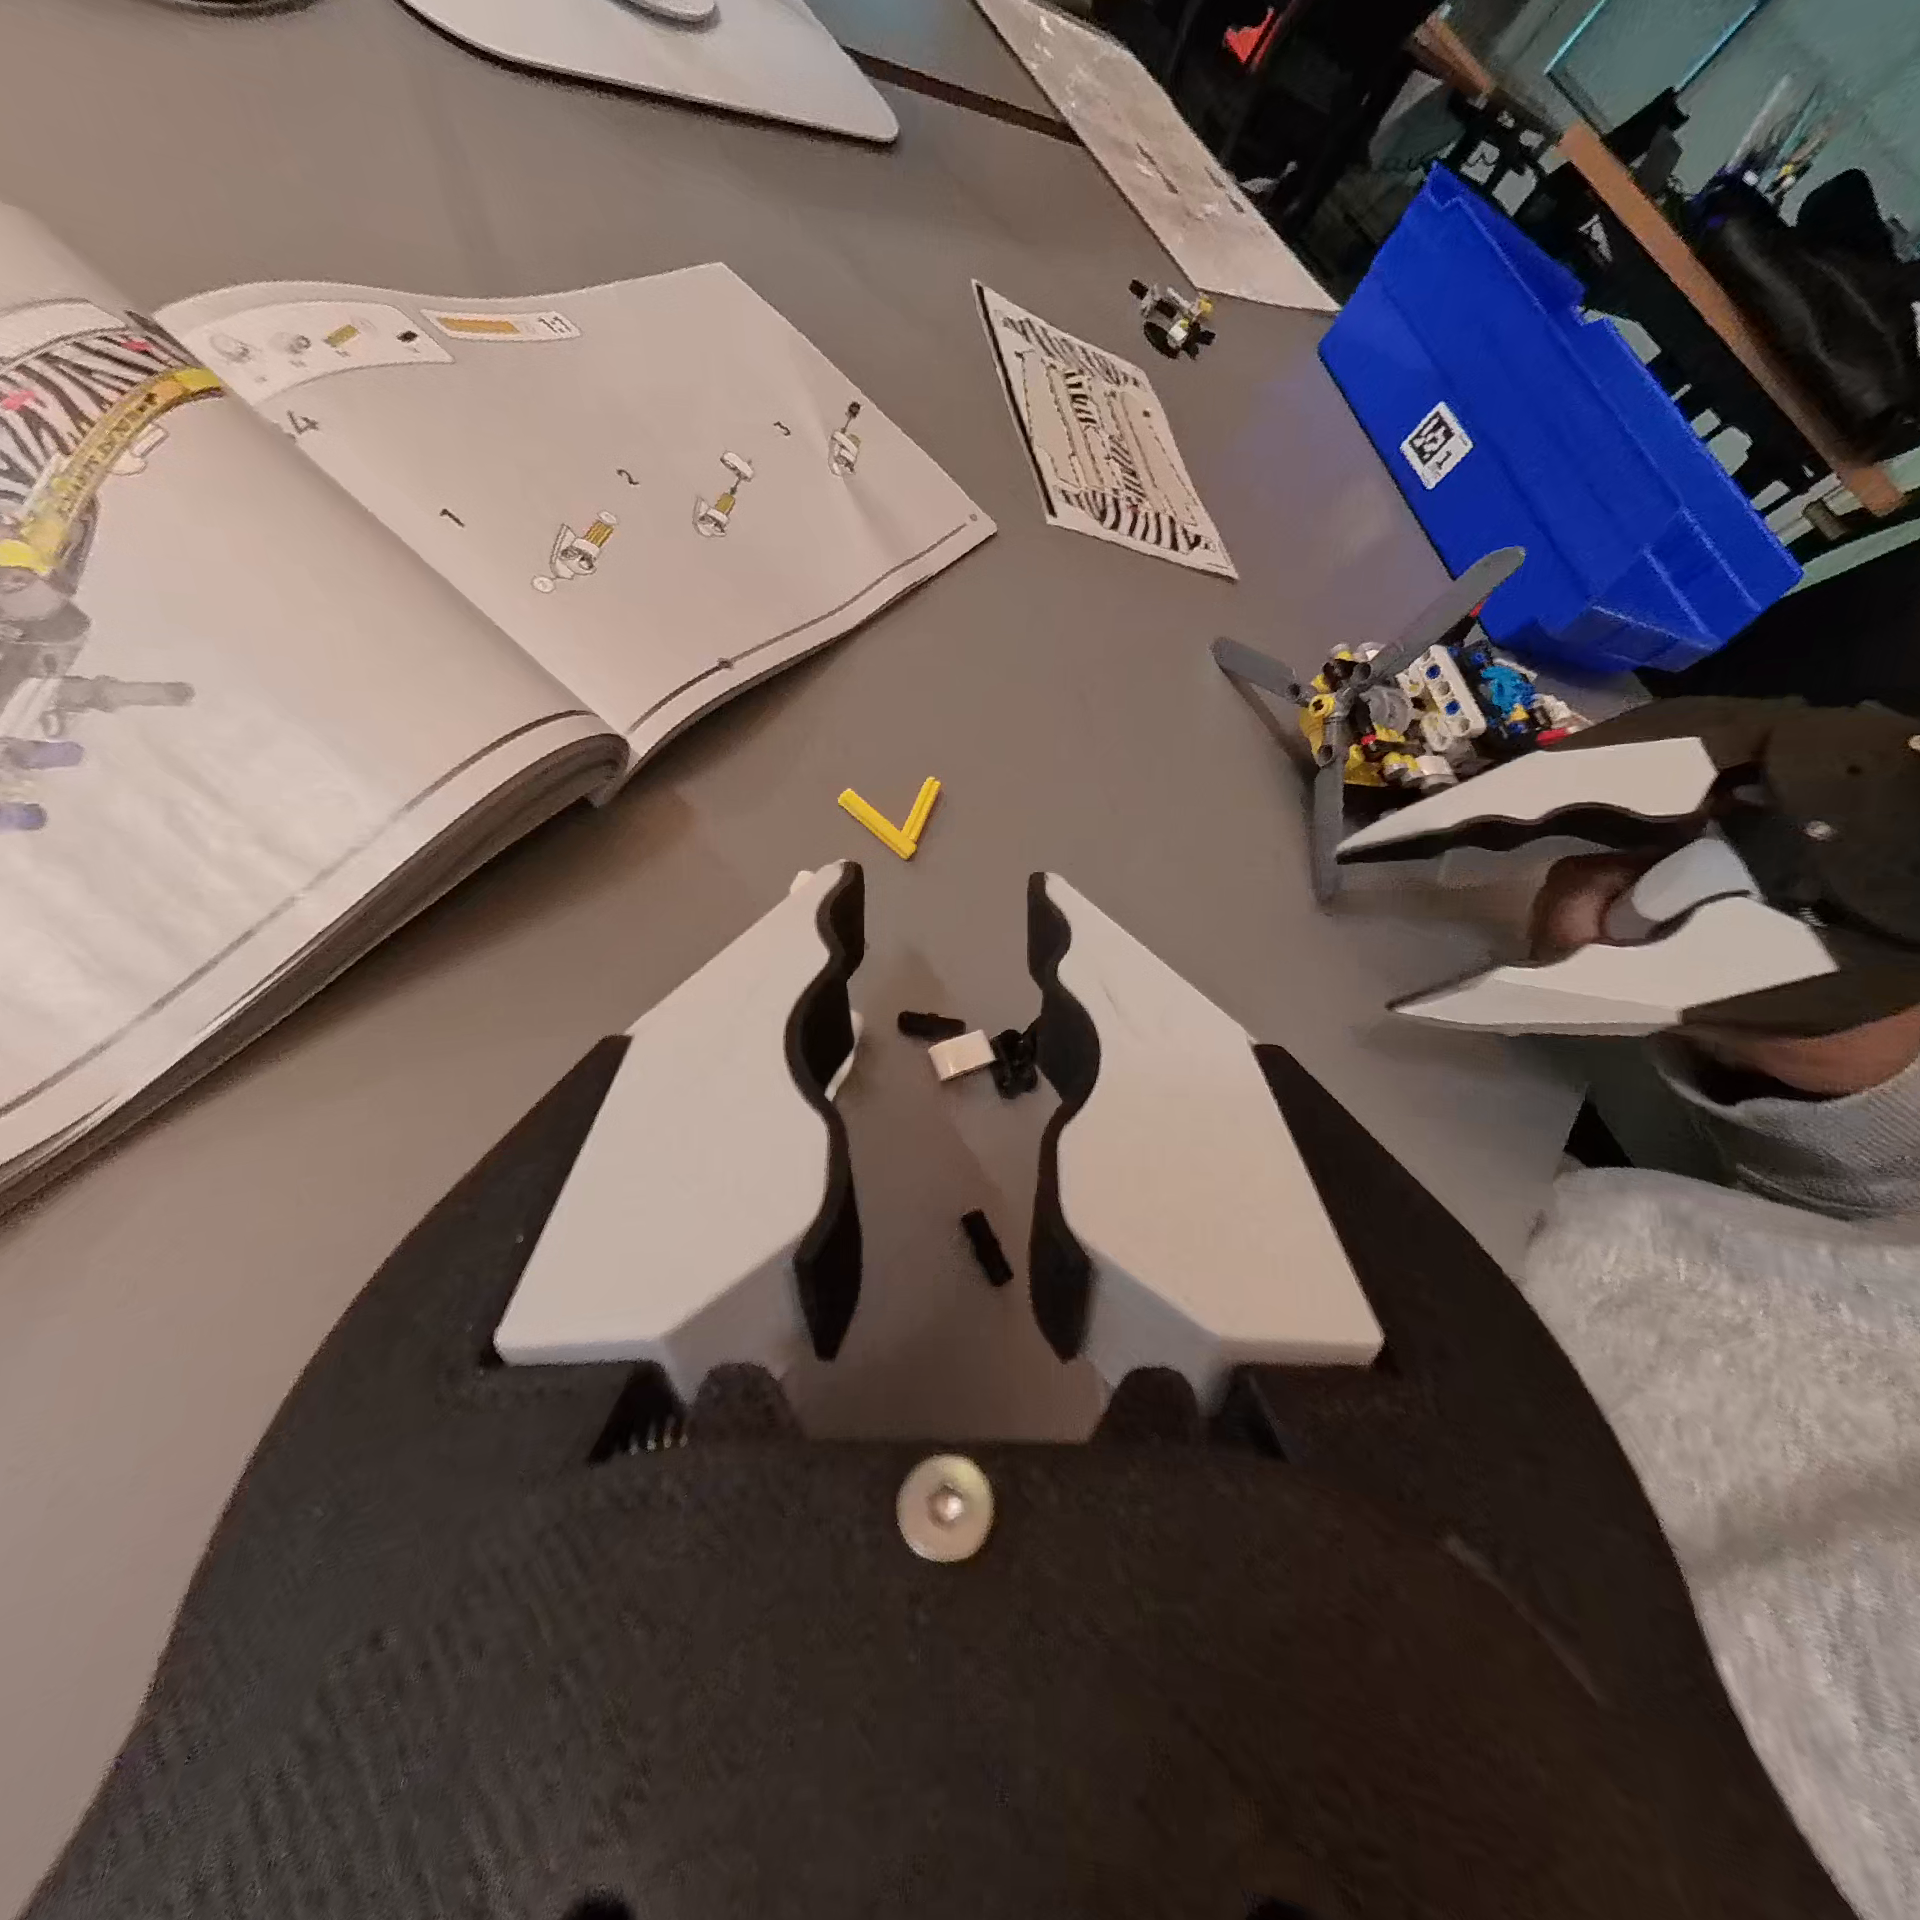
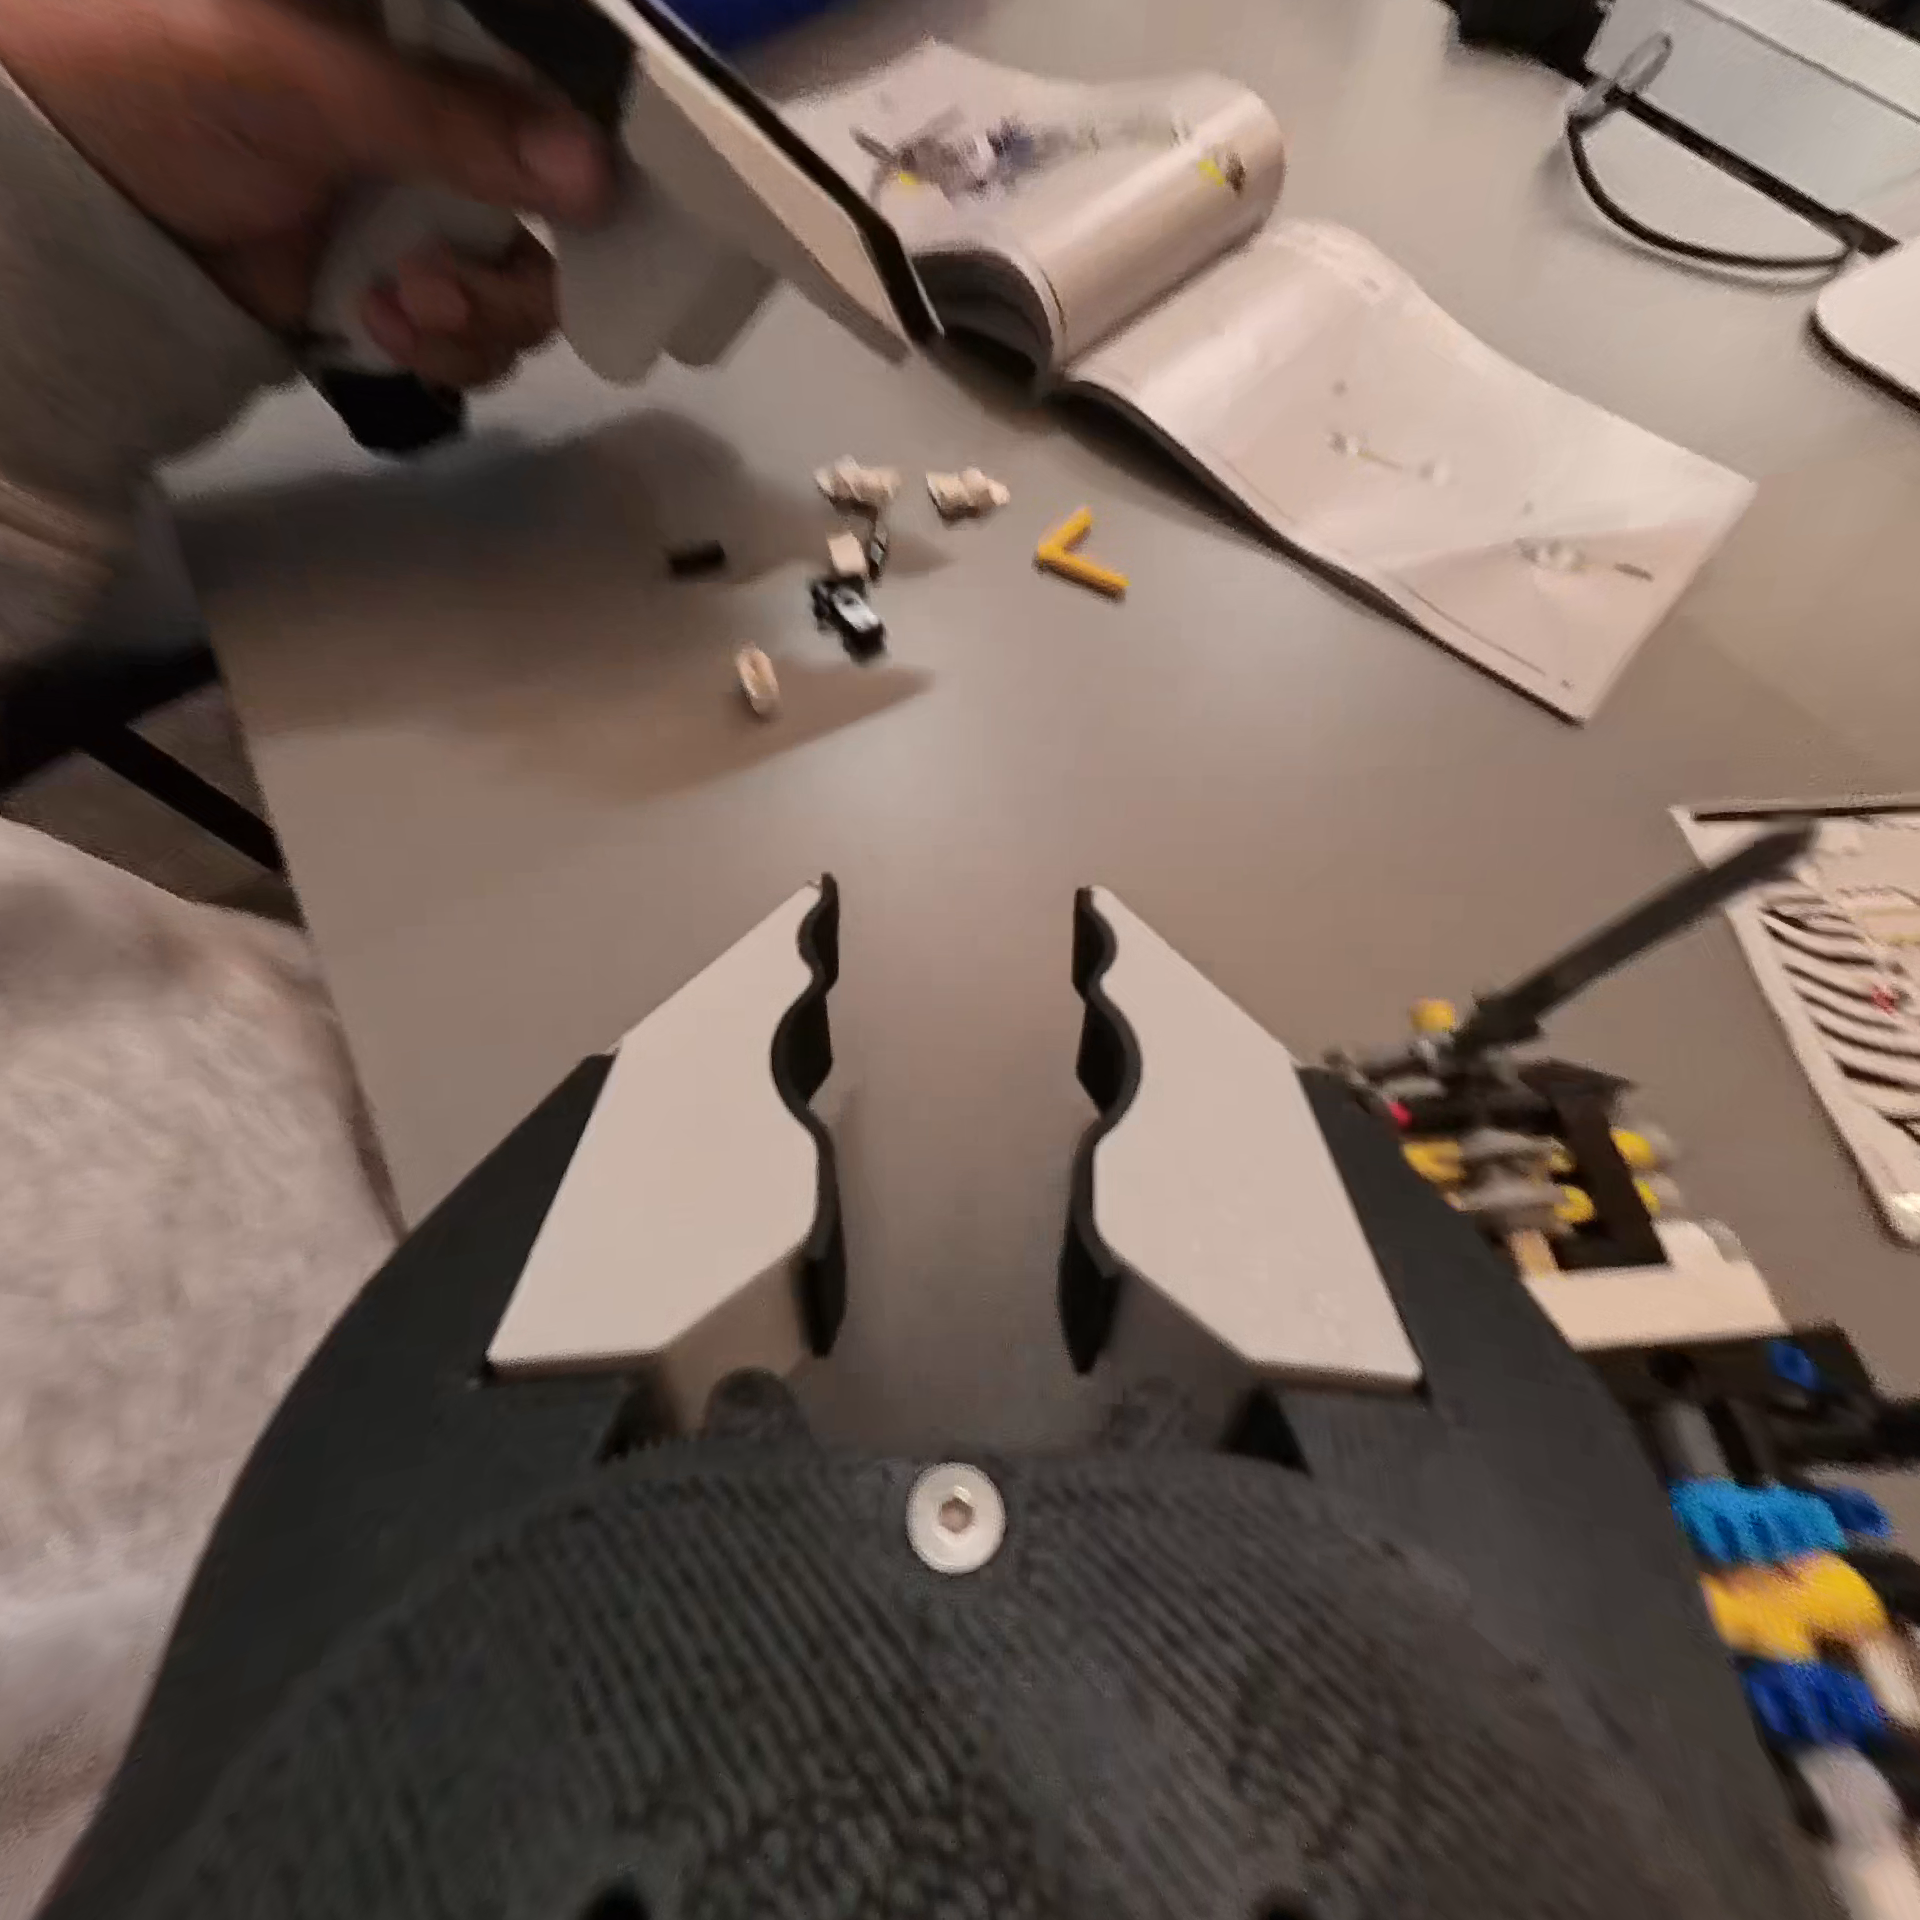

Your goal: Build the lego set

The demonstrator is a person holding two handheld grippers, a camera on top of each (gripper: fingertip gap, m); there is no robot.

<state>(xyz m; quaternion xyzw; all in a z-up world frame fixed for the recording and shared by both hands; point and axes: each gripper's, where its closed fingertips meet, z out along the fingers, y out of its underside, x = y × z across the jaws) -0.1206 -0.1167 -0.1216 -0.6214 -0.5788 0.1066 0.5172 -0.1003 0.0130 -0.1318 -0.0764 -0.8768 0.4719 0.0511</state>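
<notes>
Partly built lego model, grey propeller blades on a yellow, white, black and blue frame, sits on the matte grey tabletop toward the right edge, just in front of a blue plastic bin bearing a white sticker. In the right wrist view the model lies just beside the right gripper, on its right; jaws apart, nothing between them, only bare table below.

Left gripper also spread, holding nothing, hovering over loose parts: 1 small white piece, 3 small black pins between the fingers on the table. 2 yellow rods forming a V lie just past the fingertips. The right wrist view shows further small beige and black pieces scattered near the V; blurred, kinds not resolvable.

Open instruction booklet to the left, pages curling. Zebra-striped sticker sheet lies beyond the V, with a tiny sub-assembly past it. Person's hand grips the left tool.

Room behind: dim, dark furniture, wooden shelf edge.
</notes>
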